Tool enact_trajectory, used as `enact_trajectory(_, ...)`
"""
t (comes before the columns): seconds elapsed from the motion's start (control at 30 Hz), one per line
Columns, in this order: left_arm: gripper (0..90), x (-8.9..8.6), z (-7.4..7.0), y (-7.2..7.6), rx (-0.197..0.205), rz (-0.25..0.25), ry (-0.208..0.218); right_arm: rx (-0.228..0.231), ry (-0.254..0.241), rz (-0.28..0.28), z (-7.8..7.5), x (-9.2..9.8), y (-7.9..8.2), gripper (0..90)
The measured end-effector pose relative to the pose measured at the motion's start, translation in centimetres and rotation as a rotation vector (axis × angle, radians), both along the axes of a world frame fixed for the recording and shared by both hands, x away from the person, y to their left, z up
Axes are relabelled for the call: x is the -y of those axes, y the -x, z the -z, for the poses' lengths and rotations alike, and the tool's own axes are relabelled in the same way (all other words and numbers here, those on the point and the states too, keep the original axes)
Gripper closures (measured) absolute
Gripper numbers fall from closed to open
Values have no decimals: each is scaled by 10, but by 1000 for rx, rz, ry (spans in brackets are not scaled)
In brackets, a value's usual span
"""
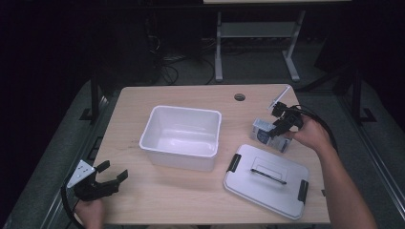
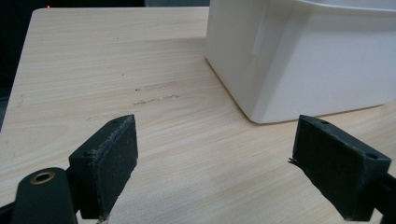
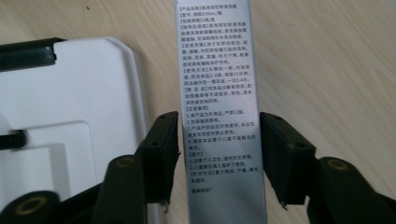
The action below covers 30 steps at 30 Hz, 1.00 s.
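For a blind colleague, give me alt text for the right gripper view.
Two black fingers flank a narrow silver box printed with small text, lying on a wooden table. A white lid with a black latch lies beside it.

Silver-grey box [image 3: 217, 93] w/ tiny black writing. White tub [image 1: 184, 136]. Right of tub: light grey lid [image 1: 267, 183] w/ black clips. Table [image 1: 143, 200] light wood w/ stripy grain.

The left claw [image 1: 109, 174] is held low near the desk's front-left corner by the left hand [image 1: 90, 212] — jaws spread wide, nothing between them. The right claw [image 1: 279, 125] is reached in from the right, forearm stretched across, wrist bent inward — jaws seen half-closed, whether pressing can't be told.
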State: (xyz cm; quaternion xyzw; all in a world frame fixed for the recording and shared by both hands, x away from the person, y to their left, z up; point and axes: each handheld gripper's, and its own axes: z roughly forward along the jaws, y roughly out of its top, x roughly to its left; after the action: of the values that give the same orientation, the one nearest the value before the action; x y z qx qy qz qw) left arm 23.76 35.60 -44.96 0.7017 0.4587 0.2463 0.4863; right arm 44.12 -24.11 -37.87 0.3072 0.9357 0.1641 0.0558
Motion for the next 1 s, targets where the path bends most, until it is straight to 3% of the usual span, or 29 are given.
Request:
enact_trajectory(0.73, 132, -1, 0, 1, 2, -9, 13, 0, -12, -25, -1, 2, 2, 555)
enact_trajectory(1.0, 132, 0, -1, 1, 1, -5, 9, 35, -36, -41, -23, 4, 14, 555)
